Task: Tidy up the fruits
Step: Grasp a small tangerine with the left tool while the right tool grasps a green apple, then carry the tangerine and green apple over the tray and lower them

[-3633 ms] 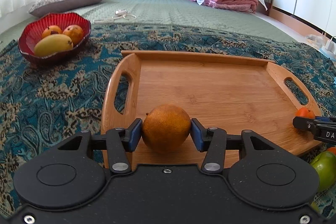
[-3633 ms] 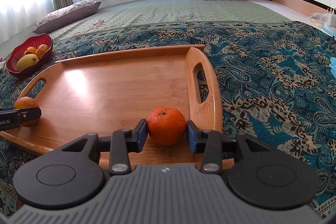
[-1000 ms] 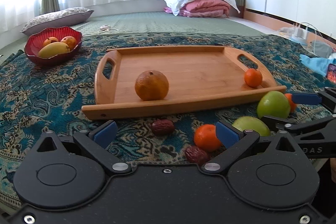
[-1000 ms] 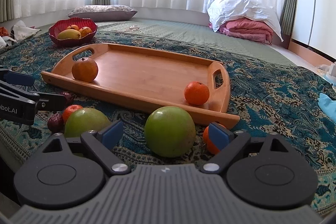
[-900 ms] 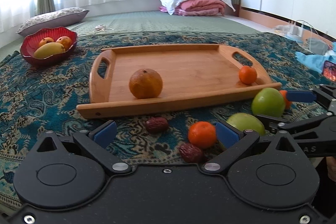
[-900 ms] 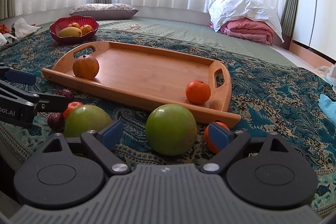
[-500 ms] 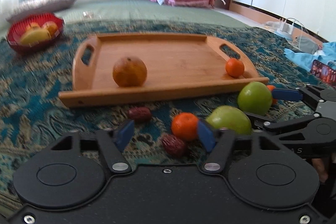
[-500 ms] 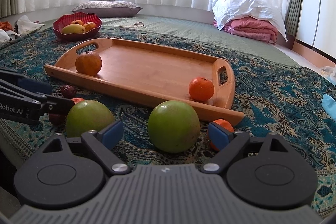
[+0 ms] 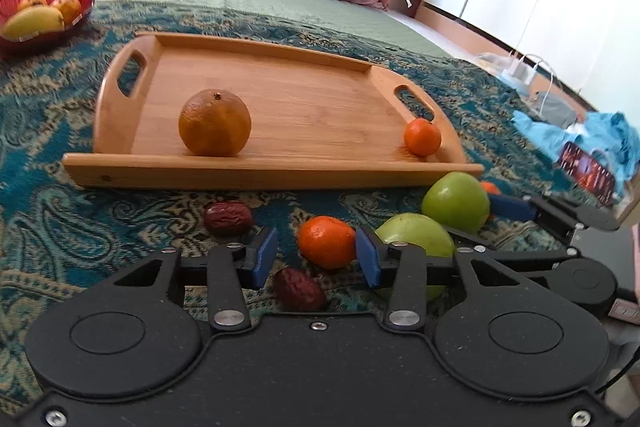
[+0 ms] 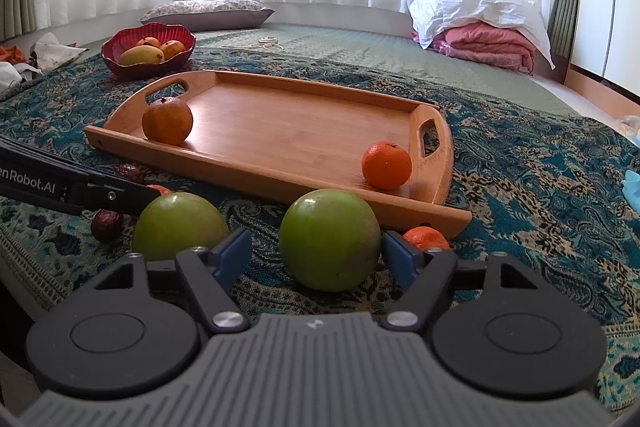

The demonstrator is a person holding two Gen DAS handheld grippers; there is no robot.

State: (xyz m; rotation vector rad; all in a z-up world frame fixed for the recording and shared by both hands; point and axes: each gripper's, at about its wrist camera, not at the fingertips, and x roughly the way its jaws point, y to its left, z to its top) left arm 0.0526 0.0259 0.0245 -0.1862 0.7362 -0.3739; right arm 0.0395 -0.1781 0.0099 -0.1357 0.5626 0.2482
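Note:
A wooden tray (image 9: 320,95) holds a large orange (image 9: 214,122) at its left and a small mandarin (image 9: 422,137) at its right. In front of it on the patterned cloth lie a mandarin (image 9: 326,242), two red dates (image 9: 228,218), two green apples (image 9: 456,202) and another mandarin (image 10: 426,238). My left gripper (image 9: 316,259) is open, its pads either side of the front mandarin, the right pad close to it. My right gripper (image 10: 316,259) is open around a green apple (image 10: 330,239), the right pad almost touching. The other apple (image 10: 178,225) lies left of it.
A red bowl (image 10: 148,49) with a mango and other fruit stands far left behind the tray. Pillows and folded bedding (image 10: 480,27) lie at the back. Blue cloth and a cable (image 9: 580,127) lie at the right in the left wrist view.
Both grippers let go of the fruits on the tray and pulled back. They have since lowered over the fruit on the cloth, and both jaws have narrowed around the mandarin and the apple.

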